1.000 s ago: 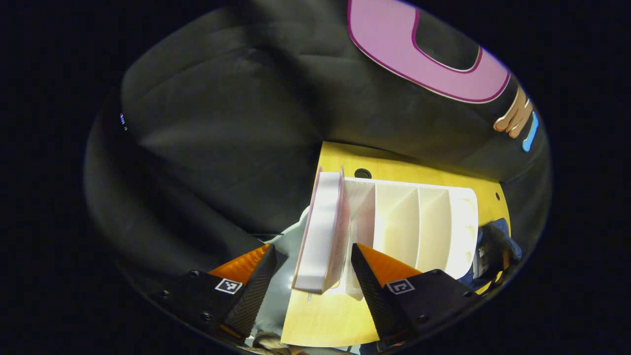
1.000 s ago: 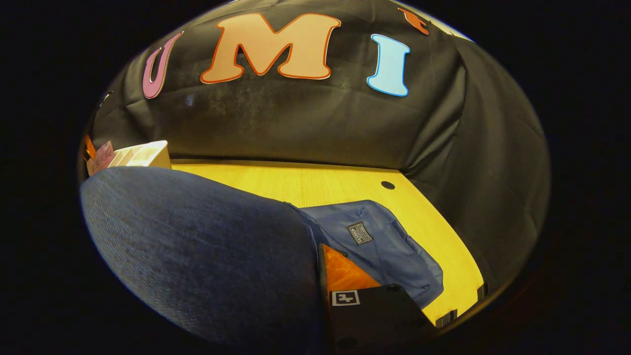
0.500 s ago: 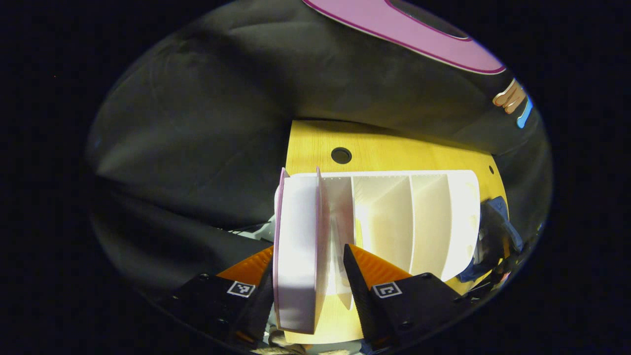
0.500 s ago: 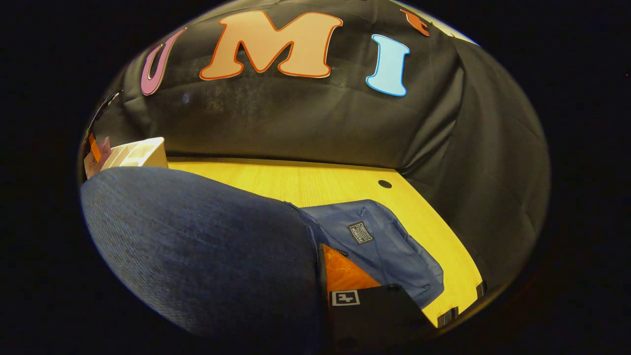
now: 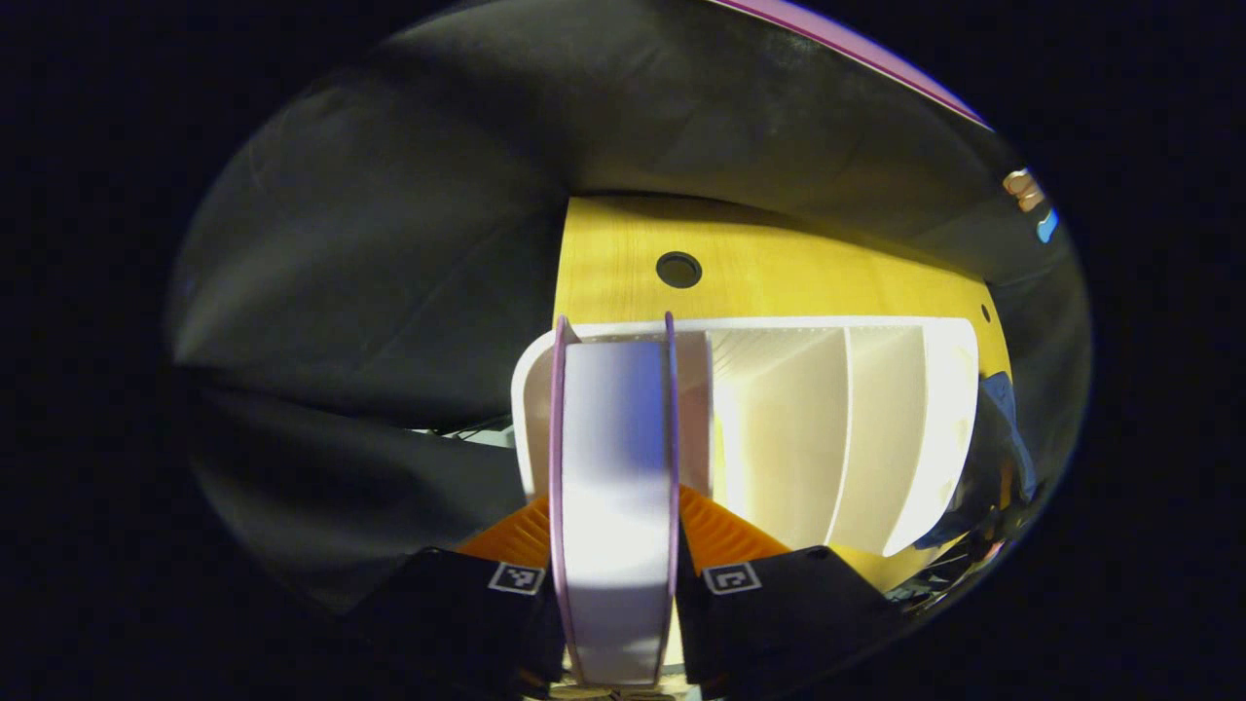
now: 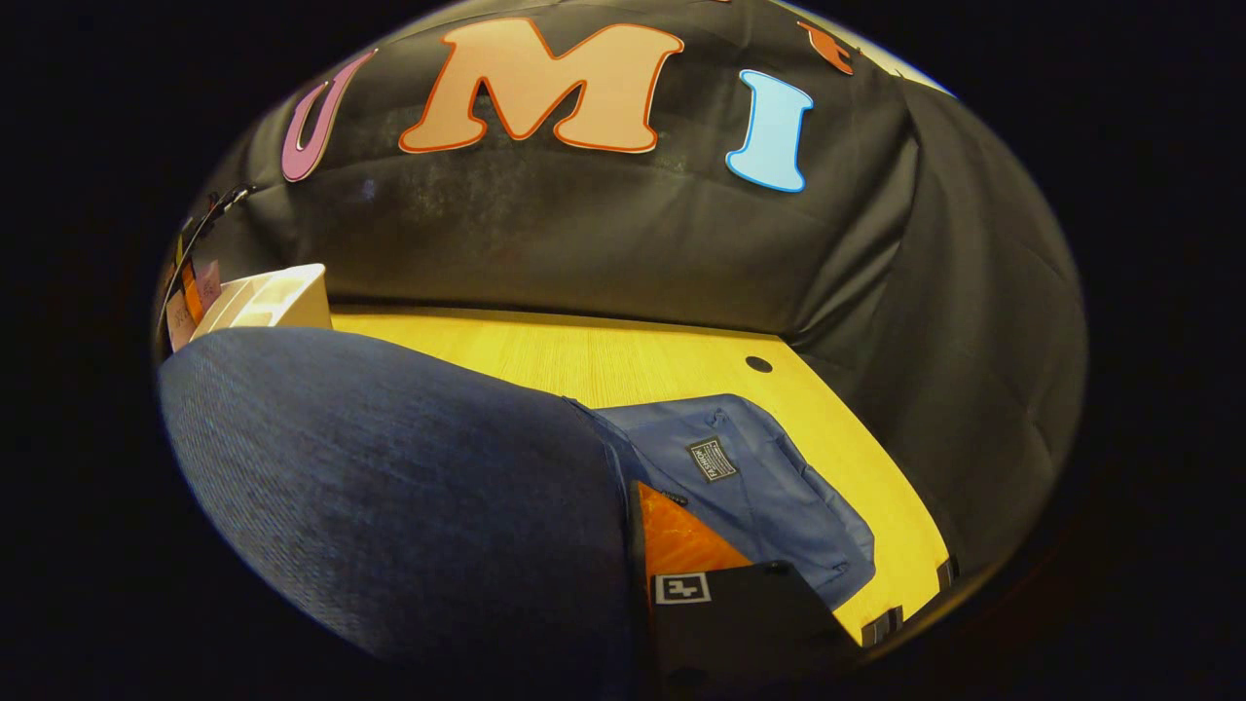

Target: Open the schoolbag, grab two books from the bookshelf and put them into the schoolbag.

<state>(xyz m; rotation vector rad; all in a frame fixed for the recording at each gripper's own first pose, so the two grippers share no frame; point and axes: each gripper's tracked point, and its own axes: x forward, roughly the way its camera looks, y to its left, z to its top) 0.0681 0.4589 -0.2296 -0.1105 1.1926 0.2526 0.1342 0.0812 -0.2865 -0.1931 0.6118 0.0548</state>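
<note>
Fingers of the left gripper [image 5: 613,574] pinch a pink-edged book [image 5: 613,506] standing in the end slot of the white bookshelf [image 5: 876,428] on the yellow table [image 5: 779,282]. Right gripper [image 6: 633,545]: one finger [image 6: 681,545] visible against the blue schoolbag [image 6: 409,487]; opening cannot be judged.

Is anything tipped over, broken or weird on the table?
Nothing stands out. The book stands upright at the left end of the white bookshelf, between the left gripper's fingers. The blue schoolbag sits on the yellow table, with nothing spilled or damaged.
</note>
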